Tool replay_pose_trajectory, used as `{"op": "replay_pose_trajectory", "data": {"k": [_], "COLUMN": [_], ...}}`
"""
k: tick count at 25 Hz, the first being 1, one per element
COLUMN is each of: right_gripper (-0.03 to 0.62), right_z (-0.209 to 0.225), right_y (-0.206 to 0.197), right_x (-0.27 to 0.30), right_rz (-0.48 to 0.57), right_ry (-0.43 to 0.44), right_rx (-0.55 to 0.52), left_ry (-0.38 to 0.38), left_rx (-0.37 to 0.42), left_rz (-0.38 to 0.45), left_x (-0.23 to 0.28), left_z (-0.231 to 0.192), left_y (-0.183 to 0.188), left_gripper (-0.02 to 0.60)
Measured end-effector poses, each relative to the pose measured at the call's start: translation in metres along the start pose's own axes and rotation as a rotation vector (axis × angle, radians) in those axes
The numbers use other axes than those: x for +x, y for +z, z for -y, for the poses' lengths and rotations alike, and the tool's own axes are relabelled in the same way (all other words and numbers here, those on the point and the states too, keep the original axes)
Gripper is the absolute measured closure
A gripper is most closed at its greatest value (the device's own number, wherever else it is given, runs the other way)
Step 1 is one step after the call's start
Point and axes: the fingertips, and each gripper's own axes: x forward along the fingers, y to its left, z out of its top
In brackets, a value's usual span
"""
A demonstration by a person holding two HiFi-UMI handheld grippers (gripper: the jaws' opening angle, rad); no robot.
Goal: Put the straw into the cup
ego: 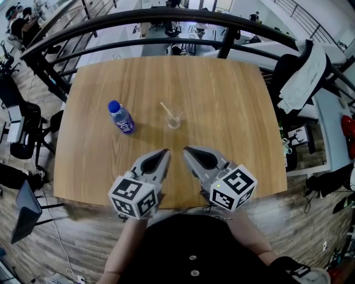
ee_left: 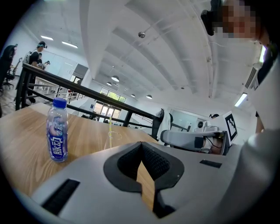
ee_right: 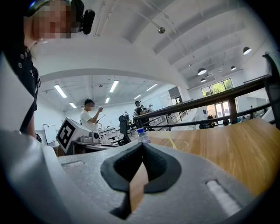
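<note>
A small clear cup stands near the middle of the wooden table, and a pale yellow straw leans in it, its top tilted to the far left. The cup and straw also show in the left gripper view, and faintly, cup and straw, in the right one. My left gripper and right gripper hover side by side over the table's near edge, short of the cup. Both are shut with nothing between the jaws.
A blue-capped water bottle stands left of the cup. A black railing curves behind the table. A chair draped with a white jacket sits at the right. People stand at desks in the background.
</note>
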Motion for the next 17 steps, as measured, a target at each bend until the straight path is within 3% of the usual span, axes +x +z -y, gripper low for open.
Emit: {"op": "replay_pose_trajectory", "data": {"k": [17], "right_gripper": [0.597], "right_z": [0.001], "right_y": [-0.012], "right_x": [0.009], "right_rz": [-0.033], "right_ry": [0.017], "right_rx": [0.015], "left_ry": [-0.002], "left_rx": [-0.004], "left_rz": [-0.019], "left_x": [0.001], "left_z": [-0.007], "left_y": [-0.007], "left_gripper": [0.565]}}
